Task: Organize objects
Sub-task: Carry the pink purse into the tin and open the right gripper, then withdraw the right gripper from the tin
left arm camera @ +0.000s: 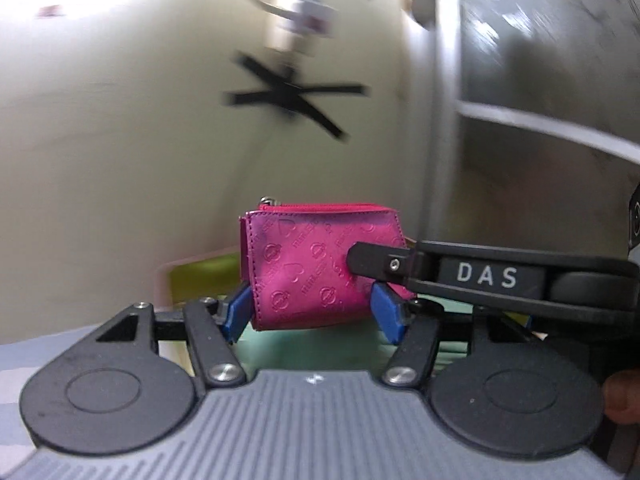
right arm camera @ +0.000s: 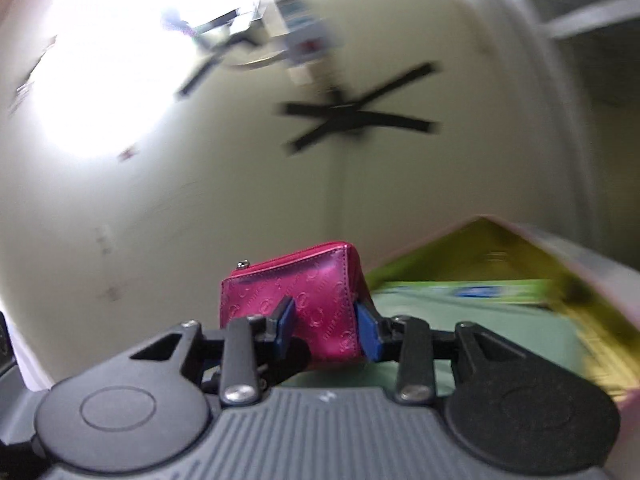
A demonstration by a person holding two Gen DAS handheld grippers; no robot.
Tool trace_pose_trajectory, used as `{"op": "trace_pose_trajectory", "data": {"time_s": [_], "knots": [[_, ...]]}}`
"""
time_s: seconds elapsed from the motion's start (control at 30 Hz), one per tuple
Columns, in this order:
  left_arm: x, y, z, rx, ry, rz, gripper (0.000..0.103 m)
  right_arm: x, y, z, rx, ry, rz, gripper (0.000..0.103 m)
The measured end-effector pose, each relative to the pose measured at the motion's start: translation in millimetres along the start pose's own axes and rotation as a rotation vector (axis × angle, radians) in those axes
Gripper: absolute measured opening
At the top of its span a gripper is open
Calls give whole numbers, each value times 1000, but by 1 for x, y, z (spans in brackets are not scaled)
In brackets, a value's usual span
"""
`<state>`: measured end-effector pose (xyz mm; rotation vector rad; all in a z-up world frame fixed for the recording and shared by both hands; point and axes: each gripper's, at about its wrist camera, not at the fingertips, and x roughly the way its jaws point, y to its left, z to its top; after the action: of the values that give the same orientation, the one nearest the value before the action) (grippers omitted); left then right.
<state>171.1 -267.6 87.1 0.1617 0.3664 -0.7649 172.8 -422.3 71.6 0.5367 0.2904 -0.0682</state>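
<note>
Left claw clamped on pink purse bottom end, right claw pinching its right end. Purse upright, dead ahead between both, long axis sideways, hanging above green box. Right claw nearer box.

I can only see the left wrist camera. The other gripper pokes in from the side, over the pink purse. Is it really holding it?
Observer: Yes. In the right wrist view the right gripper is shut on the pink purse, with one blue pad on its face and one on its narrow end.
Operator: What's beside the purse over there?
Observer: A yellow-green box sits to its right. It looks blurry.
Operator: Is anything in the box?
Observer: A flat green packet with a blue patch seems to lie inside it.
</note>
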Motion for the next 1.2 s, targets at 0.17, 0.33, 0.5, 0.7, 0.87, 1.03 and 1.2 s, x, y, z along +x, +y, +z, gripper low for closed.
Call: {"op": "trace_pose_trajectory", "data": {"time_s": [0.17, 0.33, 0.5, 0.7, 0.87, 1.03, 1.2], "knots": [[42, -45, 5, 78, 43, 35, 68, 14, -46, 2, 55, 24, -19, 51], [10, -41, 21, 77, 17, 223, 93, -22, -52, -3, 78, -54, -24, 63], [-55, -41, 21, 110, -10, 311, 103, -79, -28, -14, 21, -121, 29, 64], [-132, -45, -2, 76, -20, 367, 103, -164, 5, -65, -23, -178, 86, 72], [-161, -49, -18, 45, -17, 380, 103, -196, 29, -88, -66, -164, 96, 72], [-181, -51, -37, 34, -3, 395, 103, -218, 35, -101, -60, -148, 104, 72], [-200, -51, -49, 6, 0, 400, 103, -235, 45, -104, -80, -158, 108, 72]]}}
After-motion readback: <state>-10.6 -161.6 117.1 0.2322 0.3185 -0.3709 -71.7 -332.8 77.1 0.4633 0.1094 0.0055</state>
